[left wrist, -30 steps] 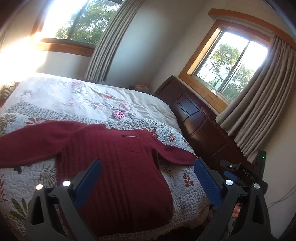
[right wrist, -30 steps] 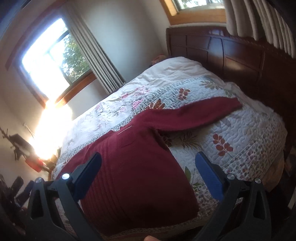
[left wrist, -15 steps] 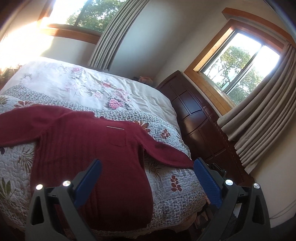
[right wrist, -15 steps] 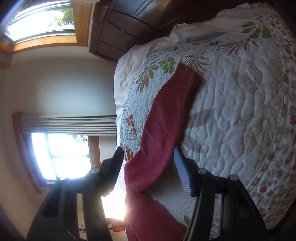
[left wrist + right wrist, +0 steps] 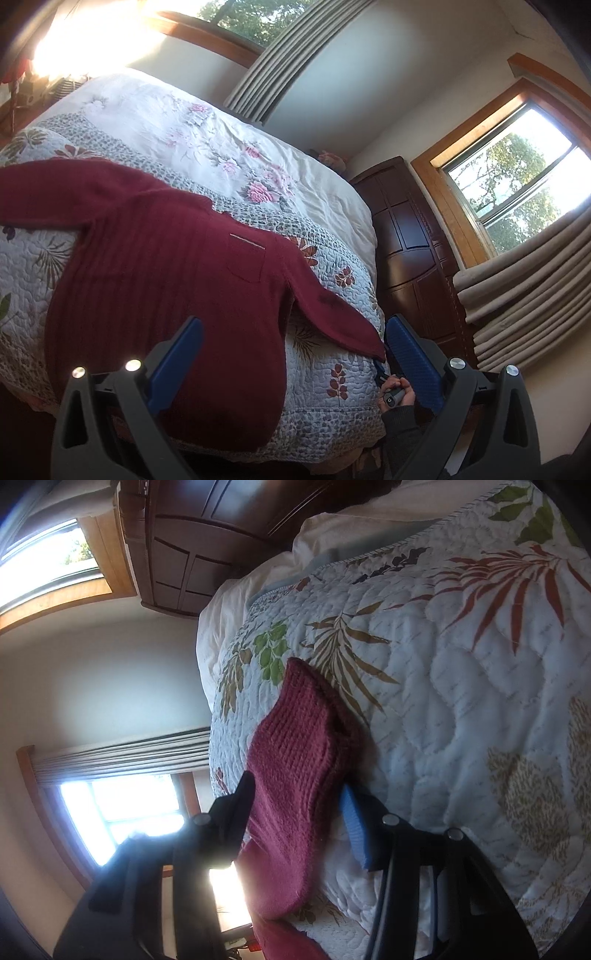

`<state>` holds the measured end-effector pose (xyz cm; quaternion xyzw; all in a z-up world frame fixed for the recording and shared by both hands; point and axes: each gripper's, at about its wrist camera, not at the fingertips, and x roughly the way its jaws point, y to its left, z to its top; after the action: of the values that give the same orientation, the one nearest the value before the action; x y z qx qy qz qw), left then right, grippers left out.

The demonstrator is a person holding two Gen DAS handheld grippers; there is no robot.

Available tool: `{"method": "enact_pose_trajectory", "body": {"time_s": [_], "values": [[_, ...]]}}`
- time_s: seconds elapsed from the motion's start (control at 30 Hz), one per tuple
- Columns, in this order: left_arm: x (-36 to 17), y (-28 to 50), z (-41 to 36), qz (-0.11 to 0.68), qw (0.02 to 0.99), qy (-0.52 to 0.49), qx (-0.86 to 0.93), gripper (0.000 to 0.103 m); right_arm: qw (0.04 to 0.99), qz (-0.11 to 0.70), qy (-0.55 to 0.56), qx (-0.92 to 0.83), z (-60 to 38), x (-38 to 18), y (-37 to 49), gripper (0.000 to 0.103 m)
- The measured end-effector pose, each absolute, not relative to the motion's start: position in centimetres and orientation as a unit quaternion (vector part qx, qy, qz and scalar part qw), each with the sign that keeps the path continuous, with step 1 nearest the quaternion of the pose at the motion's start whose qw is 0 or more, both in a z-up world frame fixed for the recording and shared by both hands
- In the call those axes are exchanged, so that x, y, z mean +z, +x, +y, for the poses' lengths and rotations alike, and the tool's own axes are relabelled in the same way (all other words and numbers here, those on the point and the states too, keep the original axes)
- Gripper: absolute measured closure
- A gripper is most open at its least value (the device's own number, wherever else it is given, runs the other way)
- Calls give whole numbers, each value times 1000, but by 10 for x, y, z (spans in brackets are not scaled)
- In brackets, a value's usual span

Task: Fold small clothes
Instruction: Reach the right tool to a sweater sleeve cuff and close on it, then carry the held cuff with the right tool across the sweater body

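Room: bedroom with a dark wooden headboard (image 5: 410,236), two wood-framed windows, beige curtains (image 5: 524,288), low sun glaring at upper left.
Surface: bed under a floral quilt (image 5: 332,373), printed with palm leaves in the right wrist view (image 5: 461,709).
Sweater (image 5: 166,280): dark red knit, spread flat and face-up on the quilt, hem hanging at the near bed edge, chest pocket visible, both sleeves out to the sides.
Right sleeve (image 5: 295,746): cuff end lying on the quilt near the headboard side, ribbed knit between the right gripper's two fingers.
Left gripper (image 5: 291,347): spread wide, empty, raised above the sweater's lower body, touching nothing.
Right gripper (image 5: 299,805): straddling the sleeve, blue pad against one edge, dark finger at the other; fully clamped or not, cannot tell.
Hand (image 5: 397,393): dark-sleeved, at the bed corner by the sleeve tip, gripping the right tool's handle.
Change from half a second ago: right gripper closer along the sleeve, cuff larger in view; left view slightly nearer, sweater in the same place.
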<state>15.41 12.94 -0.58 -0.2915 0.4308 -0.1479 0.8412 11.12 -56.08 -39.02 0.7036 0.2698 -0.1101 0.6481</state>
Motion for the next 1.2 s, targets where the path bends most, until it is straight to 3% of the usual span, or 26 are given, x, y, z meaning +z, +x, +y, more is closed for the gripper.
{"method": "enact_pose_trajectory", "body": {"time_s": [0.2, 0.27, 0.43, 0.67, 0.93, 1.2], "values": [[-9, 157, 144, 444, 827, -321, -125, 4, 657, 277, 693, -108, -564, -389, 121, 68], [-16, 158, 153, 446, 816, -346, -120, 4, 666, 287, 681, -107, -565, -384, 125, 91], [-45, 161, 184, 451, 776, -430, -104, 4, 705, 291, 637, -109, -562, -346, 131, 93], [-67, 173, 216, 440, 751, -479, -116, 4, 781, 291, 543, -99, -532, -253, 161, 93], [-73, 191, 244, 413, 733, -511, -178, 4, 850, 289, 436, -66, -459, -158, 209, 93], [-78, 208, 271, 391, 739, -514, -192, 4, 885, 300, 356, -23, -366, -109, 241, 93]]}}
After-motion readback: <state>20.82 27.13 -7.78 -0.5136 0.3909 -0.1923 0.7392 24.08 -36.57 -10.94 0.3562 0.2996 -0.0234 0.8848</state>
